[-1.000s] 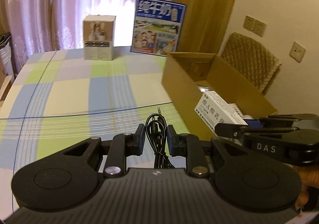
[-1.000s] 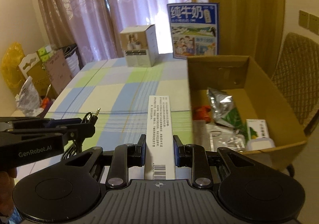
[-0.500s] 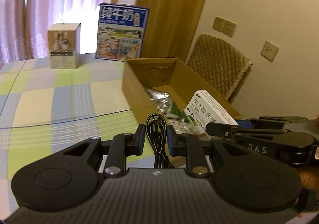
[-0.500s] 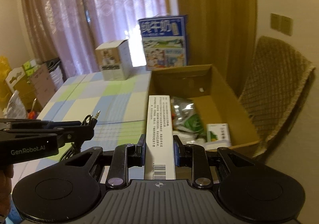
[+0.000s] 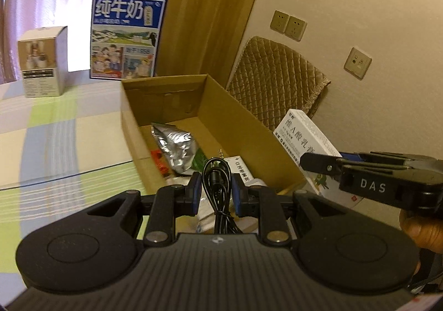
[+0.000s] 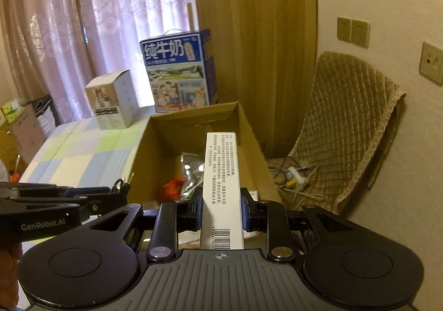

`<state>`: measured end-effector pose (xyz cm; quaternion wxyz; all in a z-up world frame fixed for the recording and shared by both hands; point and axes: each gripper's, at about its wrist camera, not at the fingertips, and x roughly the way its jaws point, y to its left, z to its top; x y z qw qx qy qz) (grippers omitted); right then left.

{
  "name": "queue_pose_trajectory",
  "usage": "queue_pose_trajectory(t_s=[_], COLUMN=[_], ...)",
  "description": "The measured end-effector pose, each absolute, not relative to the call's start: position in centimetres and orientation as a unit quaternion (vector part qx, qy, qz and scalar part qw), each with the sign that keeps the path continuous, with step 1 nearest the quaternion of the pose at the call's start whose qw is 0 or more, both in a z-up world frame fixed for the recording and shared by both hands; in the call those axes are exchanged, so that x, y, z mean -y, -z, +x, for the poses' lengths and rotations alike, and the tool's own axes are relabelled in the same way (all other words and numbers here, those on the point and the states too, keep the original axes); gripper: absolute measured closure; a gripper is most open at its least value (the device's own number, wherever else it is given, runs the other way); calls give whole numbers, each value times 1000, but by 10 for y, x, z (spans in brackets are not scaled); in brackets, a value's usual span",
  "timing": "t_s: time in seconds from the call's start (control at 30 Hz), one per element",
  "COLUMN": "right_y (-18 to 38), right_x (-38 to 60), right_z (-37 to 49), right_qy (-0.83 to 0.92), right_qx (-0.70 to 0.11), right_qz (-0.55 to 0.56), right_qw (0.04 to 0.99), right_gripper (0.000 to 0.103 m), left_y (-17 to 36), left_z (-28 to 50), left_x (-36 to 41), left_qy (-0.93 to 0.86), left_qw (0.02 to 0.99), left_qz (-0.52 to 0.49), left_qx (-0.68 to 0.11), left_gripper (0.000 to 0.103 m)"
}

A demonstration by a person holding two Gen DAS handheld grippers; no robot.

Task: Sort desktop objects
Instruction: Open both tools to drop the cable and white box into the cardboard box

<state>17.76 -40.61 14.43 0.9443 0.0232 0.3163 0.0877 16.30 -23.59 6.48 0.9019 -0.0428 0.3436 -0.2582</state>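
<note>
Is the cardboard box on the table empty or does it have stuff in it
Not empty: the cardboard box already holds a silver foil pouch and other small items.

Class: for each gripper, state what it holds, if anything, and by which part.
The left gripper pinches a coiled black audio cable around its bundled loops. The right gripper clamps a long white box by its long sides, near the barcode end.
</note>
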Motion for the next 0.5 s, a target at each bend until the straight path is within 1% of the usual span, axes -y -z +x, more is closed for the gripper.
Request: queue_pose_trajectory(t_s=[0.27,0.37,0.5], right_y=[-137,-133,-126], right_x=[417,417,414], right_z=[213,222,234], right_qy=[-83,-86,-92], right_qx=[-321,-323,-330], right_qz=[19,15,12], right_qw=[943,942,939], right_gripper=[80,80,80], left_y=[-50,-49,-48], left_z=[208,219,219], left_x=[261,261,250], left_qy=[267,256,243], left_qw=[897,901,907], left_qz=[-60,-66,-63], left_qx=[-348,-344,-339], left_gripper=[84,60,60])
